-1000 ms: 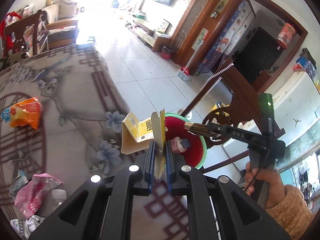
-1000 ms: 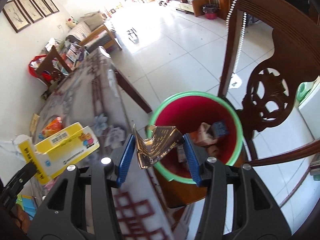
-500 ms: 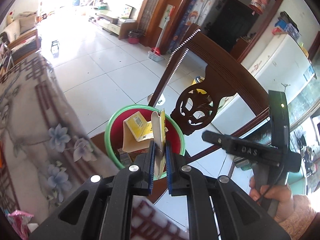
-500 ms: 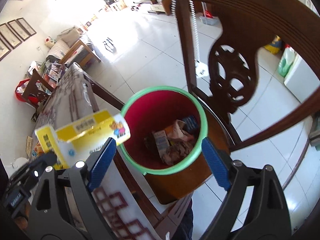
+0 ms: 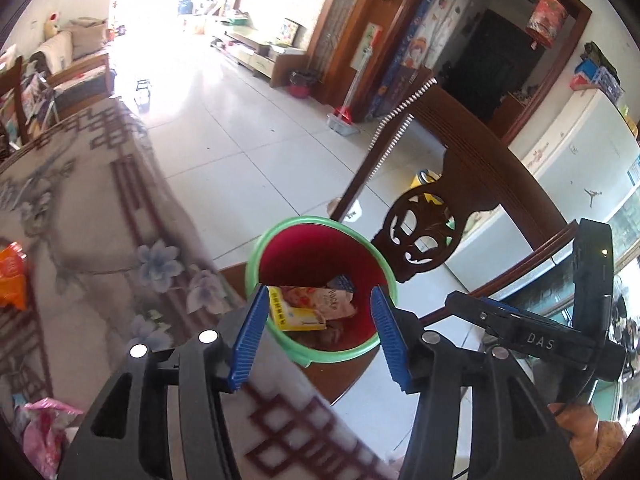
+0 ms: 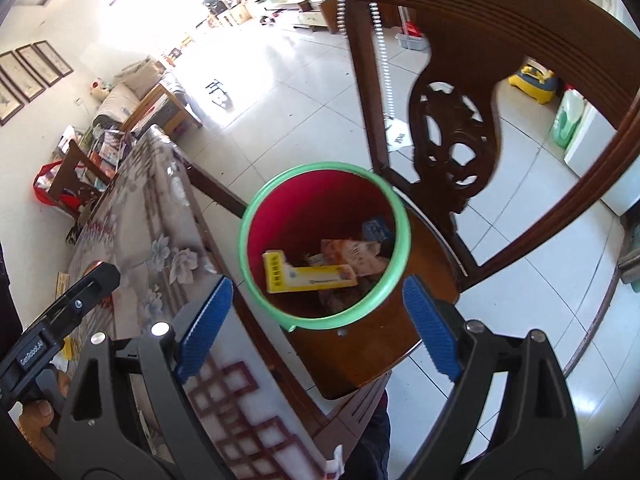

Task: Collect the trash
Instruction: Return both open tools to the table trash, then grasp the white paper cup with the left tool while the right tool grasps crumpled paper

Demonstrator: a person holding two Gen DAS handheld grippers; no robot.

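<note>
A red bin with a green rim [image 5: 280, 228] [image 6: 320, 168] stands on a wooden chair seat [image 6: 420, 320] beside the table. A yellow carton [image 5: 294, 314] [image 6: 308, 278] lies inside it on other wrappers. My left gripper [image 5: 318, 336] is open and empty, just above the bin's near rim. My right gripper [image 6: 316, 324] is open and empty, above the bin. An orange wrapper [image 5: 12, 276] and a pink wrapper [image 5: 44, 432] lie on the table at the left.
The table has a floral cloth [image 5: 92, 216] [image 6: 160, 208]. The carved chair back [image 5: 460, 184] [image 6: 452, 128] rises right behind the bin. The right gripper's body [image 5: 560, 336] shows at the right of the left wrist view. Tiled floor lies beyond.
The left gripper opened and let go of the yellow carton, which now lies in the bin. The right gripper dropped its crumpled wrapper earlier and stays open above the bin.
</note>
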